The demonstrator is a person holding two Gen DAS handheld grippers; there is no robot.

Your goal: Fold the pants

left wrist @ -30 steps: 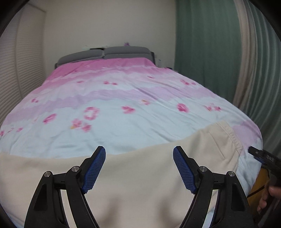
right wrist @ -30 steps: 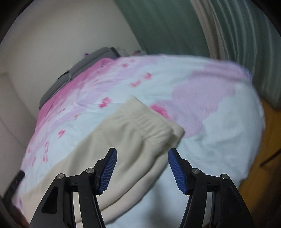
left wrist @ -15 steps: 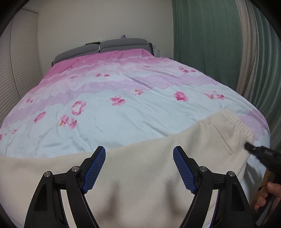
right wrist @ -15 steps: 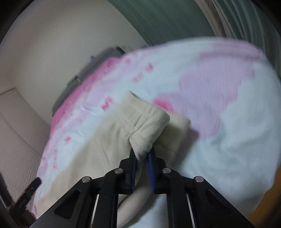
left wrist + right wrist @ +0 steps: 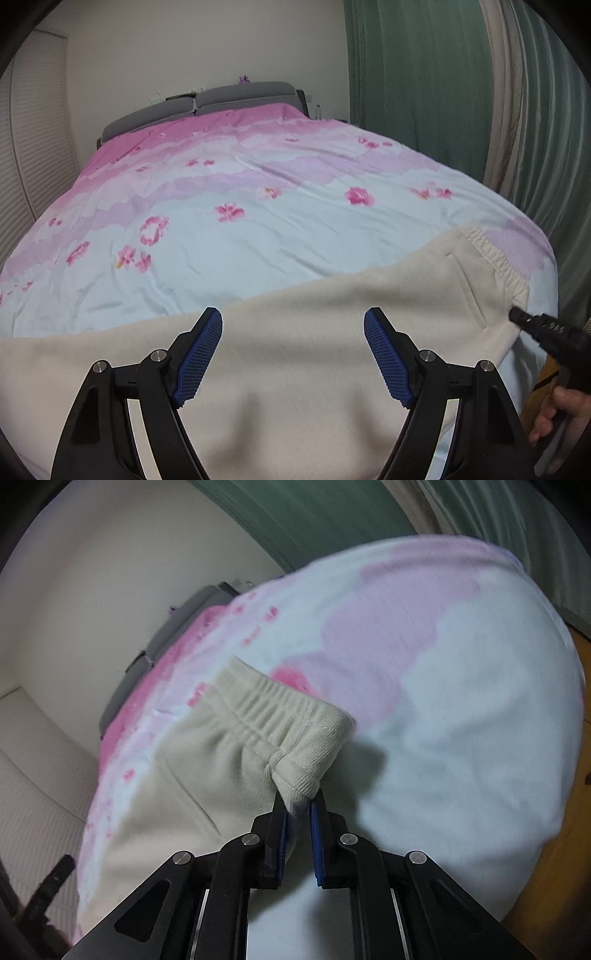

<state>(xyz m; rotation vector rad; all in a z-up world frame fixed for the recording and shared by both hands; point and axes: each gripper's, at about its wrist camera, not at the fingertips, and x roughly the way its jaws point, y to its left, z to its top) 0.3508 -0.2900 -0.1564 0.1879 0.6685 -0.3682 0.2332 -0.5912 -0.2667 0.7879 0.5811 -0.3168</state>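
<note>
Cream pants (image 5: pixel 303 354) lie across the near end of the bed, with the ribbed waistband (image 5: pixel 495 254) at the right. My left gripper (image 5: pixel 293 332) hovers open above the middle of the cloth, nothing between its blue pads. In the right wrist view my right gripper (image 5: pixel 298 808) is shut on the near corner of the waistband (image 5: pixel 295 716), which is bunched and pulled up between the pads. The tip of that gripper (image 5: pixel 517 315) shows at the waistband corner in the left wrist view, with a hand (image 5: pixel 557 417) below it.
The bed carries a pink and pale blue flowered duvet (image 5: pixel 258 206) and a grey headboard (image 5: pixel 207 103) at the far end. Green curtains (image 5: pixel 417 85) hang on the right. A louvred door (image 5: pixel 22 147) is at the left. Wooden floor (image 5: pixel 554 867) shows beside the bed.
My right gripper went from open above the waistband to shut on its corner, then sank a little with the cloth. My left gripper stayed open and dropped slightly toward the pants.
</note>
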